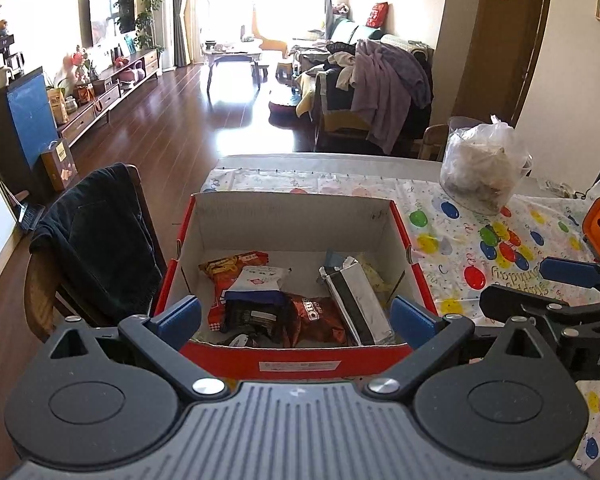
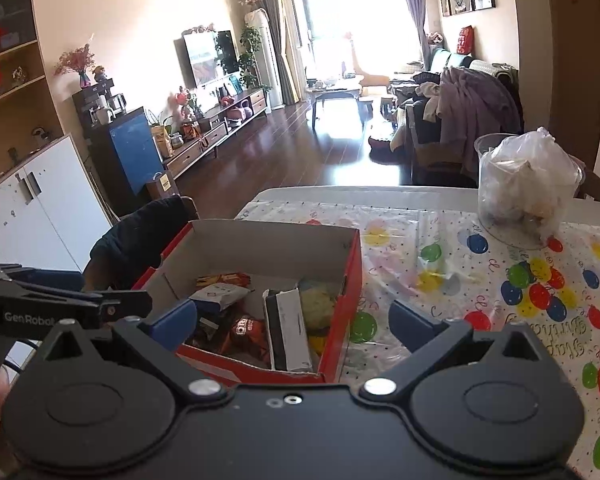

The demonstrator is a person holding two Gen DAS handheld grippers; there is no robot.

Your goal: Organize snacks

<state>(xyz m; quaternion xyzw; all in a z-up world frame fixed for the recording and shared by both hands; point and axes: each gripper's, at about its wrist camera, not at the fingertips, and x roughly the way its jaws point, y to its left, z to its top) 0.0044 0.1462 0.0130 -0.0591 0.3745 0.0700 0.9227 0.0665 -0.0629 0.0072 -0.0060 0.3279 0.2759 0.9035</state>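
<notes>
Snack packets piled in red box on table. Left gripper, right gripper hovering wide open, empty. Likely light, crinkly, slippery; best pinched at sealed edge.

The red cardboard box is open on top; snack packets crowd its floor. To its right the balloon tablecloth lies bare as far as the plastic-bagged container.
</notes>
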